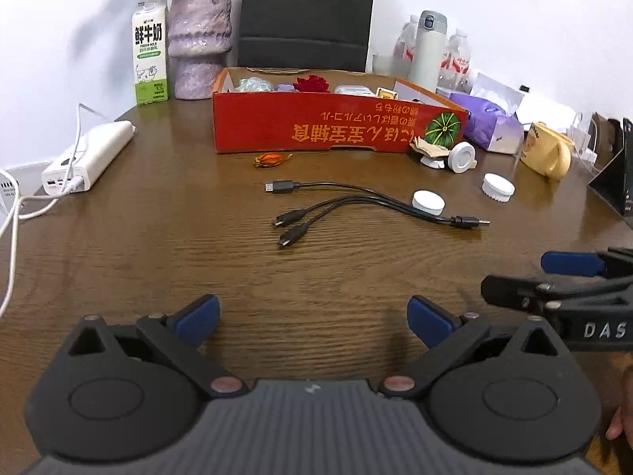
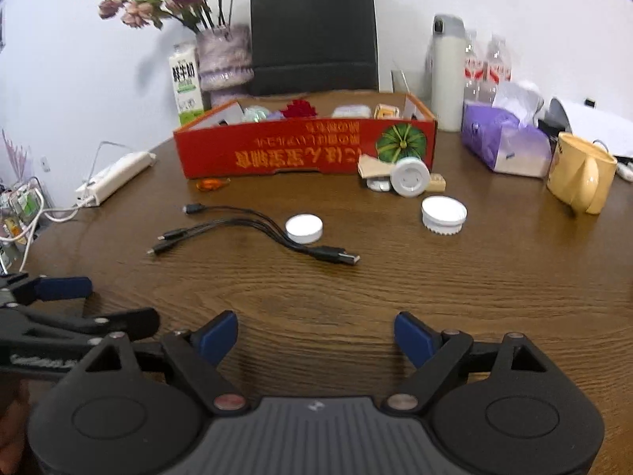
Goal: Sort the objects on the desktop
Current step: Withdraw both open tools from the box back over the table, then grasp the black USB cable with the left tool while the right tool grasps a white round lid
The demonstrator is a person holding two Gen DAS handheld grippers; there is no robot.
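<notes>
Left gripper (image 1: 312, 318), right gripper (image 2: 315, 336): jaws apart, empty, low in frame. Multi-plug cable (image 2: 253, 229), white lid (image 2: 304, 228) mid-frame: loose, likely awaiting red box (image 2: 304, 150).

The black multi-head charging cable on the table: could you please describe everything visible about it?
The black cable lies loose and flat on the brown wooden table, in front of the red box. One thicker plug end splits into three thin leads, each with a small connector, fanned apart. It looks like rubbery plastic. A white round cap sits against its junction. Neither tool touches it.
</notes>
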